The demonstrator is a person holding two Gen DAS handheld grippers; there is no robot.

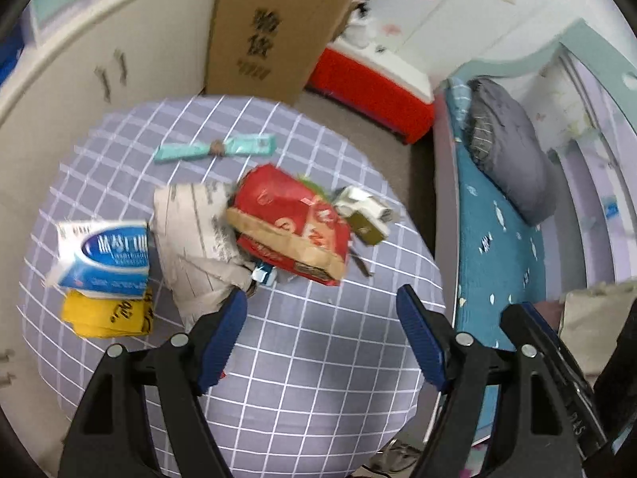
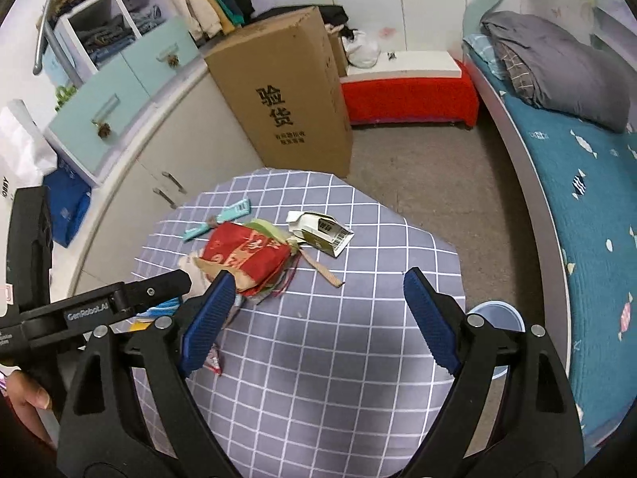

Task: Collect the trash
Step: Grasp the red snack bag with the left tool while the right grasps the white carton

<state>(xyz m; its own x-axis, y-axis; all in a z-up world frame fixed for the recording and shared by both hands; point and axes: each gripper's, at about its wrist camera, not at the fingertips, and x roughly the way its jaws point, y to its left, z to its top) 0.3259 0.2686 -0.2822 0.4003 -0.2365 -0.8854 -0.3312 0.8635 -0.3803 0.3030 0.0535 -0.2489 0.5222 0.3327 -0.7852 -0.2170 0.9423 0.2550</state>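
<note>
The left gripper (image 1: 320, 306) has its jaws spread wide with nothing between them, only bare cloth. Its left finger (image 1: 223, 330) sits just in front of a crumpled grey paper sheet (image 1: 195, 235); whether it touches the sheet cannot be told. The right gripper (image 2: 316, 294) is also spread apart and holds nothing, its jaws still widening slightly. Its left finger (image 2: 209, 314) lies close to the near edge of the red bag (image 2: 243, 253), and a small red-and-white scrap (image 2: 213, 360) lies just beside that finger.

The trash is heaped ahead of both grippers, toward the middle and left of the table. Counted in the left wrist view: one red bag (image 1: 290, 223) lying on top of the grey paper, one small olive-and-white carton (image 1: 368, 215) to its right, one teal wrapper strip (image 1: 215, 149) beyond the pile, one blue-and-white packet (image 1: 107, 255) at the left, and one yellow packet (image 1: 107, 314) under it. A loose tan strip (image 2: 322, 271) trails from the red bag.

All of it lies on a table covered by a grey cloth with a white grid (image 1: 310, 378). Beyond stand one tall cardboard box (image 2: 286, 99), a red bench (image 2: 410, 99), a pale cabinet (image 2: 159, 151), and a bed with a teal cover (image 2: 577, 183). A blue bin (image 2: 497, 316) stands on the floor by the table's right edge.
</note>
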